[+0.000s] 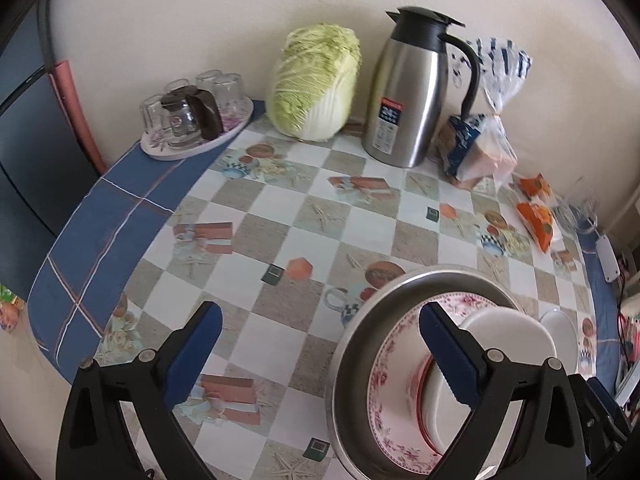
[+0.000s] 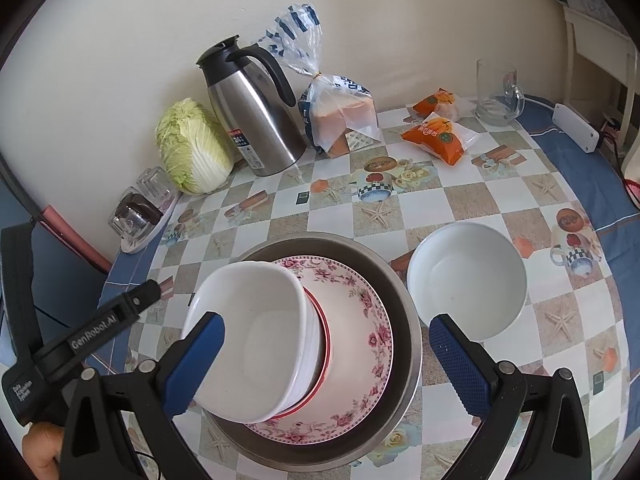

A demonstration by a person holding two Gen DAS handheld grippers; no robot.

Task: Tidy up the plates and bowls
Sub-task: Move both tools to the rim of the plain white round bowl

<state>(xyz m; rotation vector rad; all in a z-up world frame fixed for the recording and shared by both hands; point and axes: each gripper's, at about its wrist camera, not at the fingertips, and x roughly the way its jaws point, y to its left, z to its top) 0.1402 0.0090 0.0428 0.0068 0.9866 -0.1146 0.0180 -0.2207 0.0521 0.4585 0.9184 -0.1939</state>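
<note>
A steel basin (image 2: 404,300) holds a pink floral plate (image 2: 360,320), a red-rimmed bowl (image 2: 325,344) and on top a white squarish bowl (image 2: 256,332). A white round bowl (image 2: 468,280) stands alone on the table to the right of the basin. My right gripper (image 2: 328,348) is open and empty above the stack, its fingers wide on both sides. My left gripper (image 1: 320,344) is open and empty, left of the basin (image 1: 360,344); its right finger overlaps the plate (image 1: 384,392) and white bowl (image 1: 508,332) in view. The round bowl (image 1: 560,336) peeks out behind.
At the back by the wall stand a napa cabbage (image 1: 316,80), a steel thermos jug (image 1: 412,92), bagged bread (image 2: 340,120), orange snack packets (image 2: 440,136) and a glass mug (image 2: 496,96). A tray of glasses (image 1: 192,116) sits at the back left. A white power strip (image 2: 576,128) lies far right.
</note>
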